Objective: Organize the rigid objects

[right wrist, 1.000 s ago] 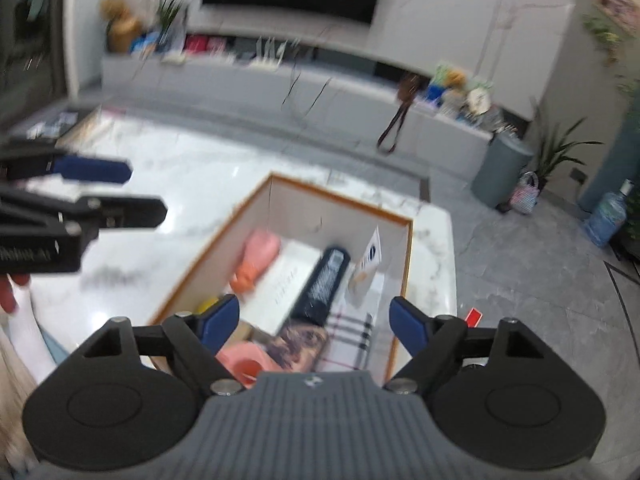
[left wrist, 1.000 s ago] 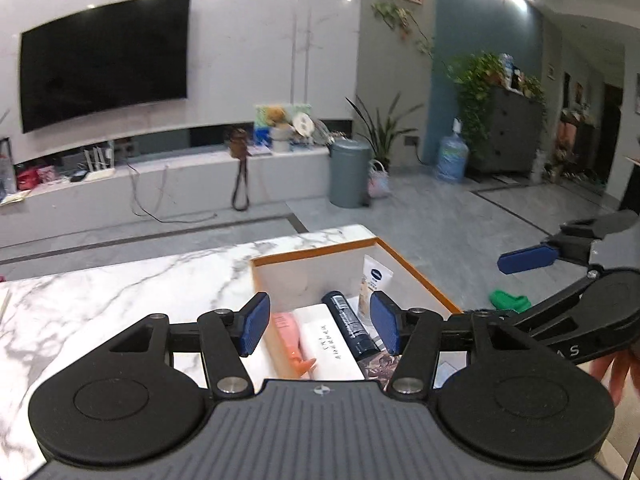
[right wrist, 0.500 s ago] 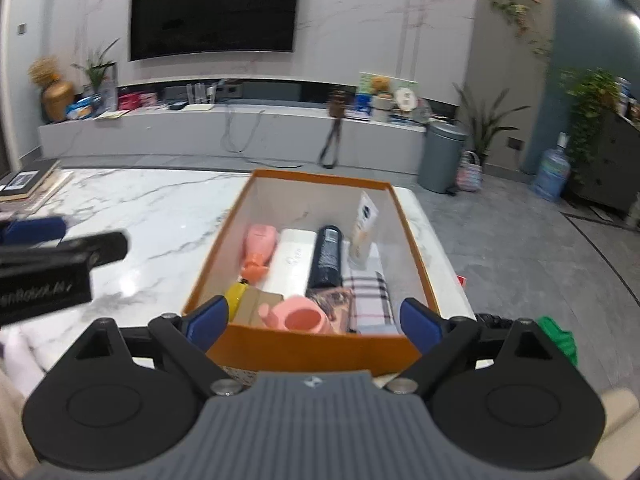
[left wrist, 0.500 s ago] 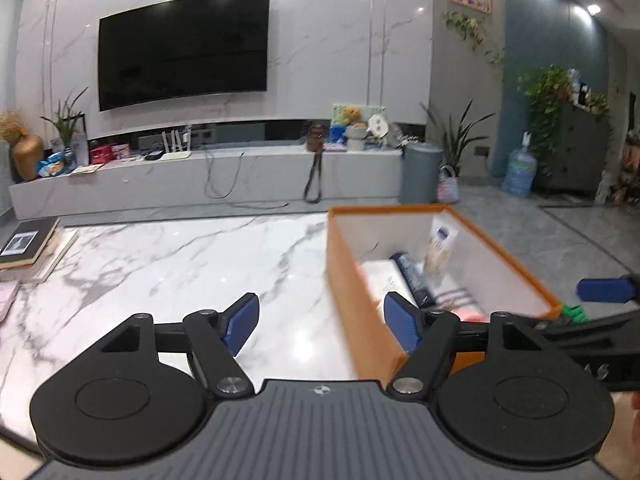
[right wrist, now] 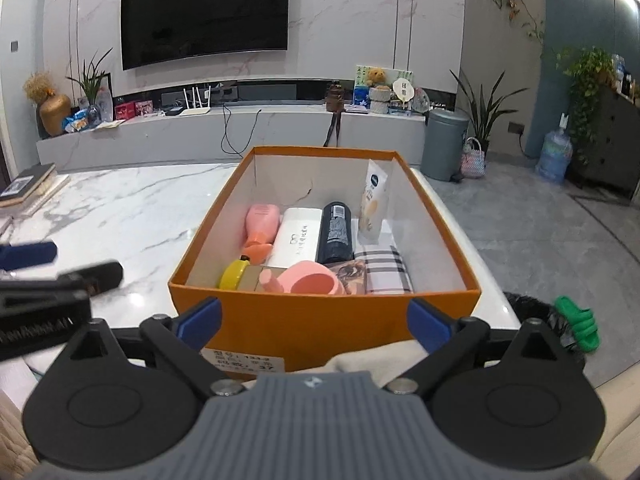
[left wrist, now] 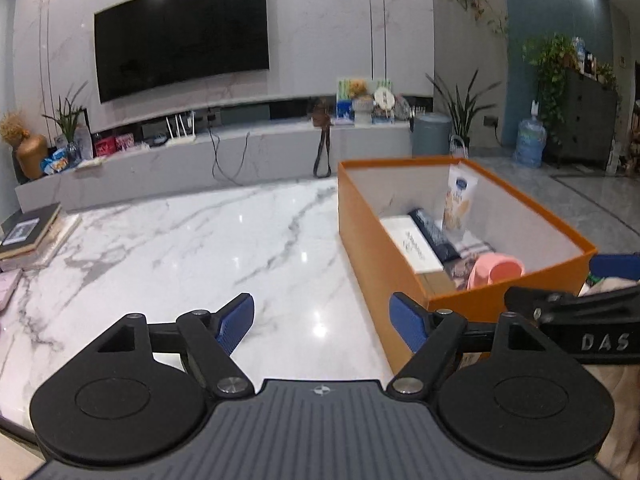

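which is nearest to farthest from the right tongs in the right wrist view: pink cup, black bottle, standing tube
From the right tongs:
1. Pink cup, at the box's near end.
2. Black bottle, lying mid-box.
3. Standing tube, leaning on the right wall, farther back.

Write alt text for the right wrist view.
An open orange box on a marble table holds a pink bottle, a white box, a black bottle and a pink cup. The right tool is open in front, empty.

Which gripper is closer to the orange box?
Right. The right gripper faces the orange box's near wall, jaws open; the left gripper hovers beside its corner, over bare marble.
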`<state>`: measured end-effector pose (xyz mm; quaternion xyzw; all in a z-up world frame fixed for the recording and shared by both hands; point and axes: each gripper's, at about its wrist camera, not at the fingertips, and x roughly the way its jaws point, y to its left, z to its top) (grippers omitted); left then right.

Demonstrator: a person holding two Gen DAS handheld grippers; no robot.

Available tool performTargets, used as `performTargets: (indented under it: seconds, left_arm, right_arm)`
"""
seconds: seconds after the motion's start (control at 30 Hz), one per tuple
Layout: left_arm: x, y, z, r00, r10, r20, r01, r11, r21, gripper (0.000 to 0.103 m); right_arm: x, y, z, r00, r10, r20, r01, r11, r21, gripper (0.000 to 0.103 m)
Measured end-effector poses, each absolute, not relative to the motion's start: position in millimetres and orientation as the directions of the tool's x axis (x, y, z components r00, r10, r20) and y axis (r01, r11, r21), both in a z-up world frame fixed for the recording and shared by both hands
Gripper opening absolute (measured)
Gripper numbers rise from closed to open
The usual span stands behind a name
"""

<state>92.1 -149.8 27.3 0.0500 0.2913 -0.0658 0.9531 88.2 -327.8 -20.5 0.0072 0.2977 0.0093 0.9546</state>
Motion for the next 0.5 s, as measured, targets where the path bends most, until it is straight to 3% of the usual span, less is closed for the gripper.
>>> performTargets:
  seconds: [0.5]
  left_arm:
    - [86.5, -150.4, 28.2, 0.821, -0.097, -0.562, 0.158, 0.986, 0.06, 0.091]
  right_arm:
    - [87.7, -326.5, -22.6, 0.82, 0.012, -0.572, -0.012, 1.0, 0.004, 0.098]
